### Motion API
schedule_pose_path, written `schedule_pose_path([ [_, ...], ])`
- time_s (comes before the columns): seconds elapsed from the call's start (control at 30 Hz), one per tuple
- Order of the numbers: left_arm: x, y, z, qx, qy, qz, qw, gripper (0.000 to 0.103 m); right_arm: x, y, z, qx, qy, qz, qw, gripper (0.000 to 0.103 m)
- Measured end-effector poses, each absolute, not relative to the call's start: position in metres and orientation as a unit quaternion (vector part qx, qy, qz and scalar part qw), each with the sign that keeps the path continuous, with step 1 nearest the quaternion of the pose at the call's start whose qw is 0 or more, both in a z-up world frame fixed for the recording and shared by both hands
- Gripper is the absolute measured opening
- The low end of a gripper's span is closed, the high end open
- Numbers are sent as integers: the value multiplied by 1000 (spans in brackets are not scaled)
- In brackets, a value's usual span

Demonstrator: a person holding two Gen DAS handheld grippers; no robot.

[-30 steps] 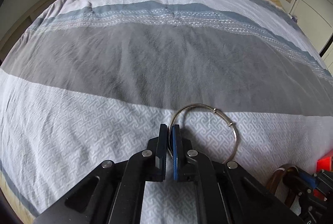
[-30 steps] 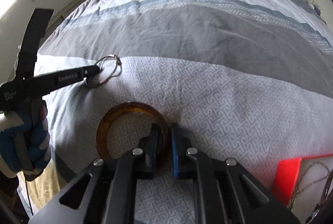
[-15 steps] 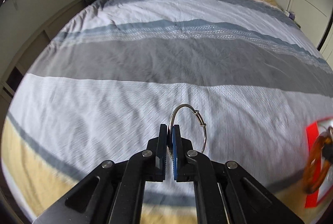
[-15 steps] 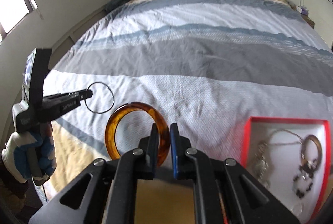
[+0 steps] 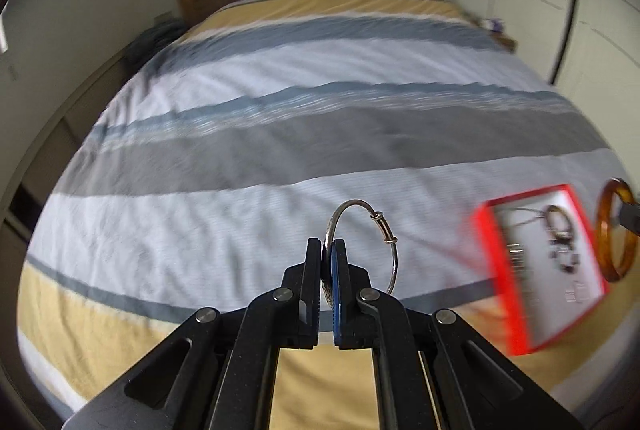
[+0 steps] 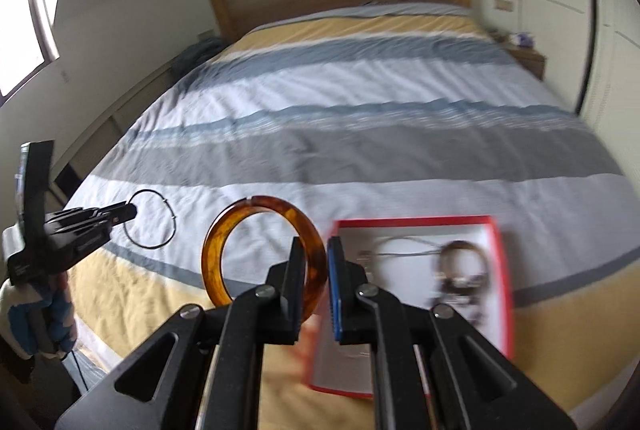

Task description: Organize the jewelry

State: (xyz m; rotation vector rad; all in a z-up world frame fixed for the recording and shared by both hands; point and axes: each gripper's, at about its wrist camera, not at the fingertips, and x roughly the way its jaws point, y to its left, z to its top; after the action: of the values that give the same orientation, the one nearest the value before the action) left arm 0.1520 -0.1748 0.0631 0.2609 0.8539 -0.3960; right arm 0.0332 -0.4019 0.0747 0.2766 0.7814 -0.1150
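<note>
Bangle [image 6: 260,254] of amber colour stands upright on edge, its opening facing the camera, clenched by the rim in the right gripper [image 6: 316,270] above the bed [image 6: 360,134]. Left gripper [image 5: 329,262] pinches a thin silver bracelet [image 5: 362,246], also upright. The red box [image 6: 500,230] lies on the bedspread, just right.

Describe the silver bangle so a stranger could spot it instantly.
Start at the striped bed; near its foot lies a red-rimmed tray. The left gripper holds a thin silver wire hoop up, left of the thick amber bangle.
</note>
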Motion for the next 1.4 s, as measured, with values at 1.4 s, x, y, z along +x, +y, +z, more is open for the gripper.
schedule_pose_path([
  [1.4,74,-356,-92,207,508,-279,788,6,3,-484,-88,58,551,-112,825,11],
])
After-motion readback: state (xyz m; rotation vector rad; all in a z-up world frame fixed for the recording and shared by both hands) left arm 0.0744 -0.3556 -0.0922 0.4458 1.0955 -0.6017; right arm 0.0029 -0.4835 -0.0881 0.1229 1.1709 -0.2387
